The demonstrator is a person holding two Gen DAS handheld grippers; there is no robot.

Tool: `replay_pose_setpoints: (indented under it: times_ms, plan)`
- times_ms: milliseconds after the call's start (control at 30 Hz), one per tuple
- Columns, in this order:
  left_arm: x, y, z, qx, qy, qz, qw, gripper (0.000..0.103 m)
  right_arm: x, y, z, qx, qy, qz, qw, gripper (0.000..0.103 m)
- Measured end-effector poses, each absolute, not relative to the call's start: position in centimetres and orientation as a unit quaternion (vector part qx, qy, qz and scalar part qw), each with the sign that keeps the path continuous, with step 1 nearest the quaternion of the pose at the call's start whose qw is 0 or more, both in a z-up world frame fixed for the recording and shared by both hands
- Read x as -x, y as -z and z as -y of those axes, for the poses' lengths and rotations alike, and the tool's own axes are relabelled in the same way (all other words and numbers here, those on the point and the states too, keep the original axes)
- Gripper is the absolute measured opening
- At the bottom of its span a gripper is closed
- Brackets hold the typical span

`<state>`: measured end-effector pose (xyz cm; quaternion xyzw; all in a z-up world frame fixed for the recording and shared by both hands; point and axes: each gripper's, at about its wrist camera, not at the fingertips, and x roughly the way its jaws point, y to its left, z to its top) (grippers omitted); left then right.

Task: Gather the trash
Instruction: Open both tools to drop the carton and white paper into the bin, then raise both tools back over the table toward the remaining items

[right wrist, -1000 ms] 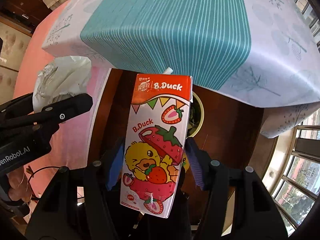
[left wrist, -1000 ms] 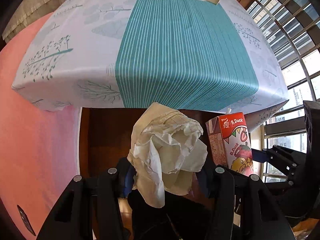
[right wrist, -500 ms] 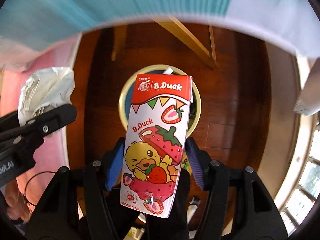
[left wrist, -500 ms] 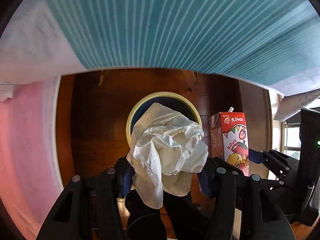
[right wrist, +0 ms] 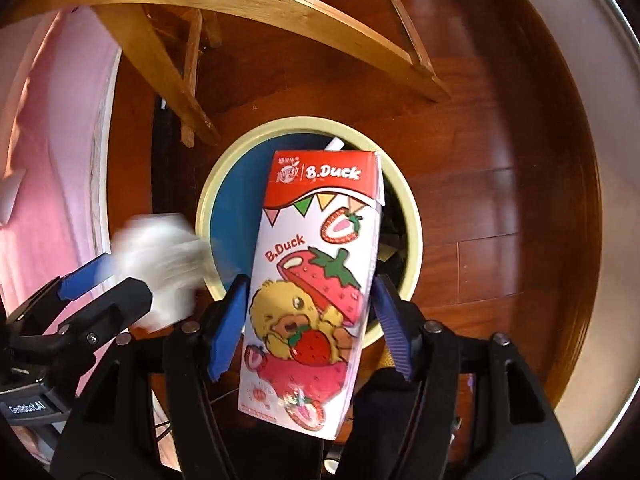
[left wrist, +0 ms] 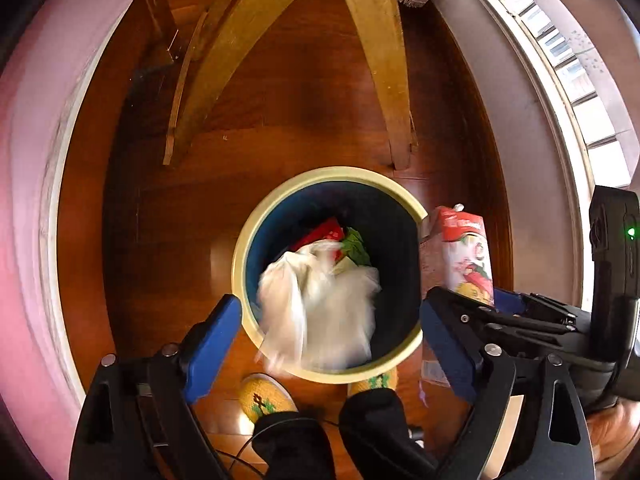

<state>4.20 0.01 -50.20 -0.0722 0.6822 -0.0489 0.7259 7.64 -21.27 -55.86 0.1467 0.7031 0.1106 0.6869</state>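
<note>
Two handheld grippers hang over a round bin (left wrist: 240, 276) on a wood floor, under a table's wooden legs.

Left gripper (left wrist: 330, 328): fingers wide apart, holding nothing. A crumpled white tissue (left wrist: 320, 304), motion-blurred, sits between and just beyond the blue pads, over the bin's mouth and lapping its near rim. Whether it is falling or has landed can't be told. Red and green scraps lie deeper in the bin.

Right gripper (right wrist: 308, 324): fingers closed on a B.Duck strawberry carton (right wrist: 316, 280), gripped at its lower half on both narrow sides. Carton's long axis runs straight out along the fingers, top end w/ straw away from the camera.

Key relation: in the right wrist view the carton's top overlaps the bin's opening (right wrist: 414, 240), and the bin lies directly ahead of and below the fingers. From the left wrist view the carton (left wrist: 466, 256) looks just outside the bin's right rim, so height and offset are uncertain. Right hand is the one placed for the drop; prob. needs a small shift toward bin centre before letting go, or the carton may clip the rim.
</note>
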Motion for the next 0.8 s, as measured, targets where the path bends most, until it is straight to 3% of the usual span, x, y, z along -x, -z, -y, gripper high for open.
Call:
replay_pose_setpoints:
  times_ms: [433,800]
  plan:
    - [-4.0,48.3,-2.0,0.078,0.021,-0.663,0.745,0.094,-8.3,56.1,19.8,-0.131,-0.110,-0.696,0.697,0.072]
    - [-2.7,41.1,-3.3,0.078,0.006,-0.646,0.759,0.094,-7.3,50.0,18.5,-0.122,-0.115,-0.683,0.711,0.072]
